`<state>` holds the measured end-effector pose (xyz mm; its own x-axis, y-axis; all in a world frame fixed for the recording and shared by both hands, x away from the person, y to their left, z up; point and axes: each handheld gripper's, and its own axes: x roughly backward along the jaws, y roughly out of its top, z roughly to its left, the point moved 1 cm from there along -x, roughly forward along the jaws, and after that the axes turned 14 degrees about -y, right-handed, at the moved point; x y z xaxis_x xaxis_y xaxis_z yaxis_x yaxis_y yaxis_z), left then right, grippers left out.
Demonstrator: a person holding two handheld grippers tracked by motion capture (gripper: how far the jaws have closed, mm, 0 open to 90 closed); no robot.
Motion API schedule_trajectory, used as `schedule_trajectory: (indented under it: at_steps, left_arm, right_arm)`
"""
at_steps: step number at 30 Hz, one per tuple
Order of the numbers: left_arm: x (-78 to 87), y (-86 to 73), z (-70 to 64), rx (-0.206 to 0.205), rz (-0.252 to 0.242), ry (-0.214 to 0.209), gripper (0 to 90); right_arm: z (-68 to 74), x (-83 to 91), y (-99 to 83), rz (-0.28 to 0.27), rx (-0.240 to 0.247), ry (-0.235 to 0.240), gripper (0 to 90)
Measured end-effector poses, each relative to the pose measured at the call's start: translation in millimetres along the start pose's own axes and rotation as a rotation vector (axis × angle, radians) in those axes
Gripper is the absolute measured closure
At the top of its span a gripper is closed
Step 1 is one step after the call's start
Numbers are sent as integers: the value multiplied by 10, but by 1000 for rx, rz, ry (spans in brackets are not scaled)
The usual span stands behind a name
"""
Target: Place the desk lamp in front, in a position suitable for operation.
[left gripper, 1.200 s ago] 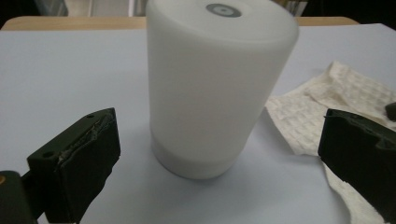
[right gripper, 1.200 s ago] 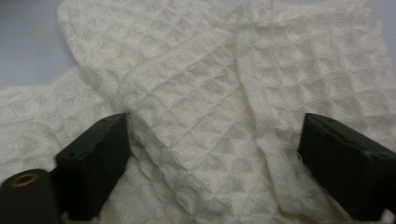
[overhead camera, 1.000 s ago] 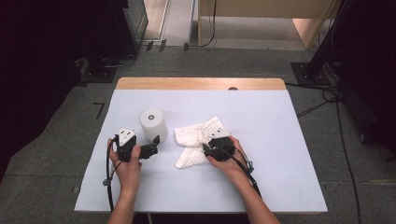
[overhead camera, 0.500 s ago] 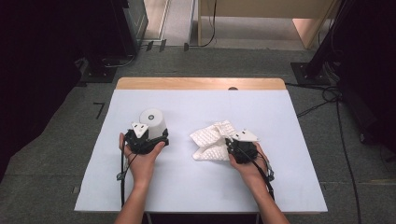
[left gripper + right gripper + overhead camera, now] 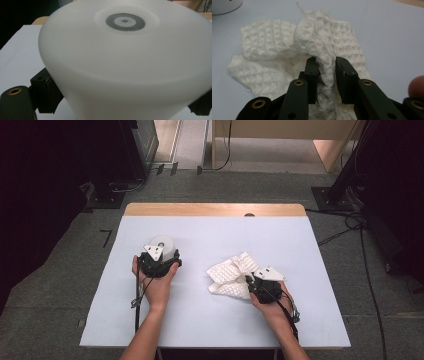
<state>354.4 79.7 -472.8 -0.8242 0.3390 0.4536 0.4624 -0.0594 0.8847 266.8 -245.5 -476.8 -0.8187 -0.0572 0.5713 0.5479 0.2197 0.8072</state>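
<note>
The table [image 5: 310,270] has a smooth pale blue-white top with a strip of light wood along its far edge. Left of centre stands a white cup [image 5: 163,243], bottom up: a smooth, matte, slightly translucent plastic form that flares towards the table, its flat round base on top marked with a grey ring around a small dotted centre. The left claw [image 5: 165,254] reaches it from the near side; in the left gripper view the cup [image 5: 125,65] sits between the black jaws, one pad pressed against its lower wall at the left and the other just seen at the right edge, so the claw is spread wide and closed around the cup. A grey three-cornered plate [image 5: 153,251] rides on top of this gripper.

Right of centre lies a crumpled white cloth [image 5: 231,276], a soft waffle weave of small raised squares with frayed threads at its edge, bunched into lumpy folds. The right claw [image 5: 326,72] has its jaws set narrow, pinching a raised ridge of the cloth [image 5: 322,47] between their flat black pads, near the cloth's right side. Cup and cloth are well apart
</note>
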Motion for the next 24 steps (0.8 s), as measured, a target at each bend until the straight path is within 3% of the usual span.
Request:
schedule_trajectory:
  at_steps: [4,6,9,10,11,12,14,16,18,20,21,24]
  left_arm:
    - [37,-7,29,-35,10,-44,86]
    - [87,-6,41,-58,4,-92,87]
    - [201,10,58,-77,-9,-203,86]
    - [309,17,56,-100,-15,-298,87]
    - [309,17,56,-100,-15,-298,87]
    - [392,16,36,-143,-13,-371,87]
    - [495,10,7,-188,-6,-457,86]
    - [616,-20,-51,-259,30,-596,86]
    - [709,-69,-119,-319,63,-681,86]
    - [781,-141,-189,-377,95,-750,86]
    - [794,-177,-208,-387,108,-771,86]
    - [759,-276,-220,-407,134,-784,85]
  right_arm:
    - [-28,26,-13,-5,2,-4,722]
    - [-57,40,-21,-7,-6,-3,722]
    - [-104,61,-26,-10,-22,-9,722]
    - [-129,75,-21,-13,-34,-12,721]
    - [-129,75,-21,-13,-34,-12,721]
    - [-138,79,-19,-14,-37,-14,721]
    - [-150,81,-9,-16,-48,-16,720]
    - [-152,85,2,-18,-52,-17,718]
    - [-136,82,6,-20,-54,-17,713]
    - [-124,73,-1,-17,-51,-18,708]
    - [-122,63,-9,-17,-55,-17,704]
    - [-123,30,-63,-5,-56,-10,677]
